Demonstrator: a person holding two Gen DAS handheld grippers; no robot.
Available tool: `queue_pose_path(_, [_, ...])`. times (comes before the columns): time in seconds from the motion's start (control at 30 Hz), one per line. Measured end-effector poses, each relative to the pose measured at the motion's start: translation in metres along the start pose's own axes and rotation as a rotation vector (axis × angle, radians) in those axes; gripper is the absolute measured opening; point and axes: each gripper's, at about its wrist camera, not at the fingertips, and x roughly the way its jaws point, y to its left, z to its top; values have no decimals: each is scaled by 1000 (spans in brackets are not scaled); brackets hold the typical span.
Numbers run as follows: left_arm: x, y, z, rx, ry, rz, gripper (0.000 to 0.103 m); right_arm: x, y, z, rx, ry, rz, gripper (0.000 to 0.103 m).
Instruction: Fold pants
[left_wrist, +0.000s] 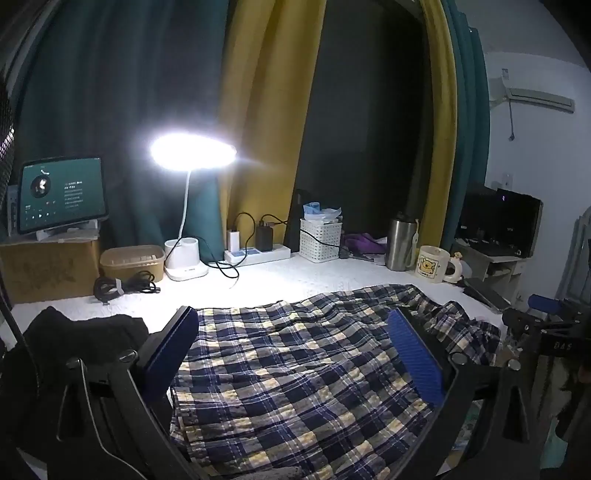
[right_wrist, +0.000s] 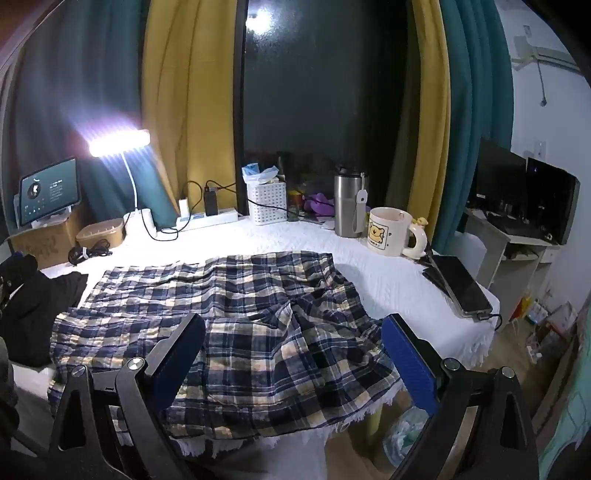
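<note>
left tool (left_wrist: 295, 354), right tool (right_wrist: 291, 362): both wide, empty | pants (right_wrist: 221, 306): crinkled plaid cloth, flat

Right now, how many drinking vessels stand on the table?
2: a steel flask at the back right, and a cream mug just right of it. Others may hide behind the white basket.

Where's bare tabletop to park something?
Free: white cloth between plaid pants, mug and phone; also the strip between pants and power strip. Crowded: back edge, and left by black garment.
</note>
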Motion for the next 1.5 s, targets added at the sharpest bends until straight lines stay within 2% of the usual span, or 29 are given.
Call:
queue_pose_path(0.6, [-8,-6,6,1,-31,-5,101,-2,-1,2,1,-6,-2,97])
queue_pose_path(1.5, [-11,-9,5,3,-26,-11,101,-6,1,5,-5,-9,6,97])
